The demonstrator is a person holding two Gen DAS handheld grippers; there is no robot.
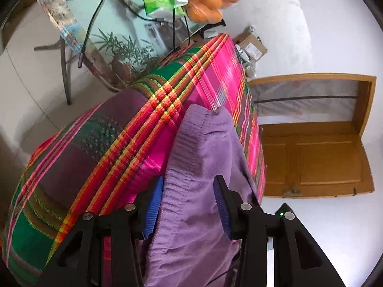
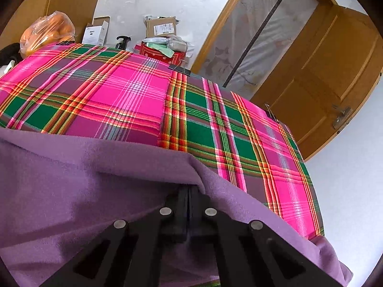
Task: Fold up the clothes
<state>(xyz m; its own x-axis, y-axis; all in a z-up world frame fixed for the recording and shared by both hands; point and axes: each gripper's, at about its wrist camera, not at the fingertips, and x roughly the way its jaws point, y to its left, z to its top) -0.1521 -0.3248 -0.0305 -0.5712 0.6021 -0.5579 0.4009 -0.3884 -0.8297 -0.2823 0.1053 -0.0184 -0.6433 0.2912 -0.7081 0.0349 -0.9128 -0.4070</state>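
Left wrist, risk: left hand-held gripper [image 1: 189, 205] stands wide open with the purple garment [image 1: 203, 157] bunched loosely between its blue pads [image 1: 153, 205]; closing now could catch several layers at once.
Left wrist, position: garment drapes over the right edge of the plaid-covered worktop [image 1: 107, 143].
Right wrist, risk: right hand-held gripper [image 2: 190, 198] is pinched closed on the garment's edge [image 2: 143, 167]; a hard pull may drag the plaid cloth [image 2: 134, 95].
Right wrist, position: garment covers the near worktop, fold not yet made.
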